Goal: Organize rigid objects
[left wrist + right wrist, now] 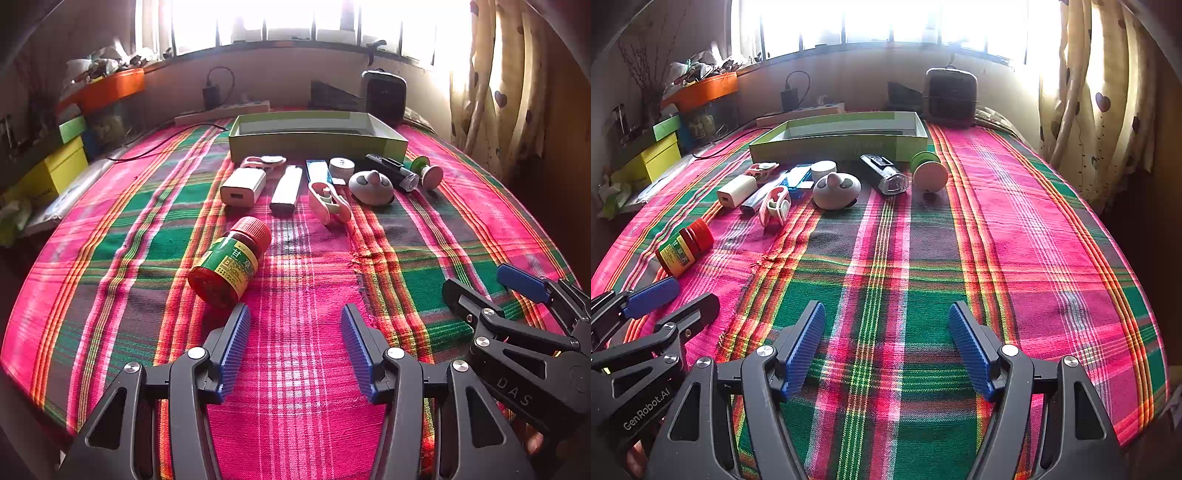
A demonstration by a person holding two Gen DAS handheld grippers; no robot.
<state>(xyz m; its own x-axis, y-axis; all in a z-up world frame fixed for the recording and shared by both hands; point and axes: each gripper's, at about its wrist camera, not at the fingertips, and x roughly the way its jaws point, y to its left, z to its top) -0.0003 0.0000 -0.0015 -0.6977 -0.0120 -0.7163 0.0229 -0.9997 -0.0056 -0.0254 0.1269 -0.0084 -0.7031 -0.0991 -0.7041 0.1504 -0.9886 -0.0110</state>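
Both the left tongs (pixel 295 314) and right tongs (pixel 886 314) are held wide open, empty. Nearest, the red-capped bottle (pixel 231 262) lies sideways and could roll if nudged. Beyond, small objects crowd before the green box (pixel 317 142); neighbours could be knocked.

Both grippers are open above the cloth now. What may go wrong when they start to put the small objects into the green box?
The red-capped bottle lies on its side, so it may roll when a finger touches it. The row before the green box is crowded; taking the white charger may push the lighter beside it.
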